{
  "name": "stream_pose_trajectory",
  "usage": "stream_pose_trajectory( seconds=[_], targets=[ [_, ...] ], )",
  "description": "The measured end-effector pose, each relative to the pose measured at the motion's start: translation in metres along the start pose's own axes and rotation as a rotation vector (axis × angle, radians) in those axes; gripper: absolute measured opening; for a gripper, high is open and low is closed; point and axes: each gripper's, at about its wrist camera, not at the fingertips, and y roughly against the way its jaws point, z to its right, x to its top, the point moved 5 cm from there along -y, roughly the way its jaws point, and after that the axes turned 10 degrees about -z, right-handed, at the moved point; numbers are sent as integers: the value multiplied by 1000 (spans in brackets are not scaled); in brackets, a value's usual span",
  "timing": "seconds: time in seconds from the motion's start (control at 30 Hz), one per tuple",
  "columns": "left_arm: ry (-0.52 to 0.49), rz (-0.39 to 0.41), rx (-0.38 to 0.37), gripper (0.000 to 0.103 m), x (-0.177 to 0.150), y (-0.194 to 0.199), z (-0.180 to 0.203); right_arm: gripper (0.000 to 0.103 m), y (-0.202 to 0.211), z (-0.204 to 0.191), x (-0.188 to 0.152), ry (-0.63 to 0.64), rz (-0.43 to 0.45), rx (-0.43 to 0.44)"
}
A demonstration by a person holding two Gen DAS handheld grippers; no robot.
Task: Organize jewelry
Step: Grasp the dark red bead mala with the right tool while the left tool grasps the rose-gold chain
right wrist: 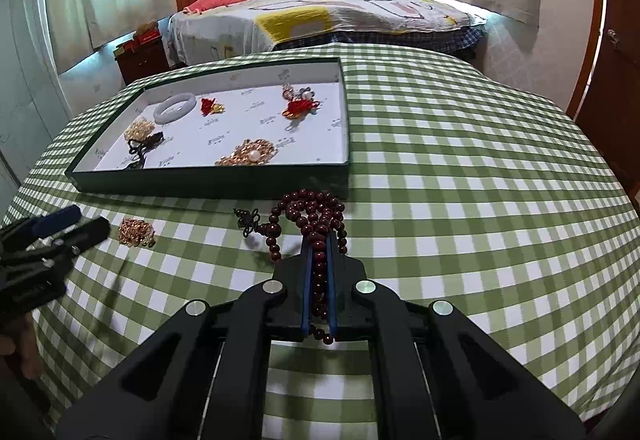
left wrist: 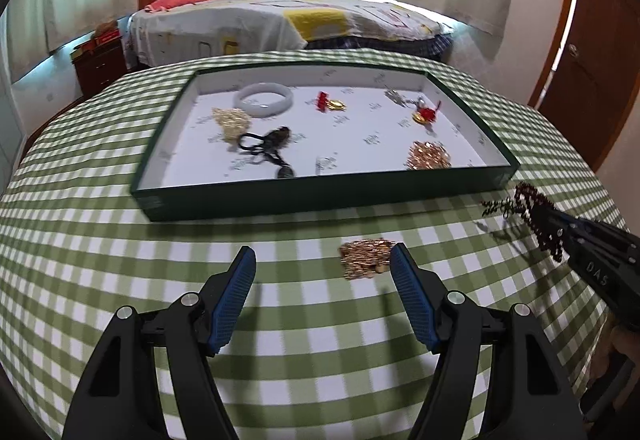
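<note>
A dark green tray (left wrist: 320, 195) (right wrist: 208, 181) with a white floor lies on the green checked table. It holds a white bangle (left wrist: 264, 99), a pale gold chain (left wrist: 231, 121), a black cord piece (left wrist: 266, 147), red and gold charms (left wrist: 330, 103) and a rose gold chain (left wrist: 429, 155). A second rose gold chain (left wrist: 366, 258) (right wrist: 137, 232) lies on the cloth, just ahead of my open left gripper (left wrist: 323, 254), near its right finger. My right gripper (right wrist: 319, 240) is shut on a dark red bead string (right wrist: 310, 211) (left wrist: 538, 213), held above the cloth in front of the tray.
The checked tablecloth (right wrist: 460, 179) stretches to the right of the tray. A bed (left wrist: 288, 19) stands behind the table, a brown nightstand (left wrist: 100, 65) to its left, and a wooden door (left wrist: 600, 59) at the right.
</note>
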Motion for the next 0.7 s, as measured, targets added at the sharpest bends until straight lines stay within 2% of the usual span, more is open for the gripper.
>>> stream_pose_trajectory(
  seconds=[0.17,0.27,0.4,0.53,0.7],
  targets=[
    [-14,-29,-8,67,4,-13,10,6,0,3,1,-13,1,15],
    [-30,-48,-11,63,6,-19,14,6,-1,2,0,-16,-2,24],
    [-49,-52,-9,50,6,-22,18,6,-3,2,0,-23,-5,32],
    [-62,-47,-21,23,5,-22,18,6,-5,3,-1,-37,-11,46],
    [-54,-41,-39,19,3,-19,16,6,-7,0,-1,-35,-12,49]
  ],
)
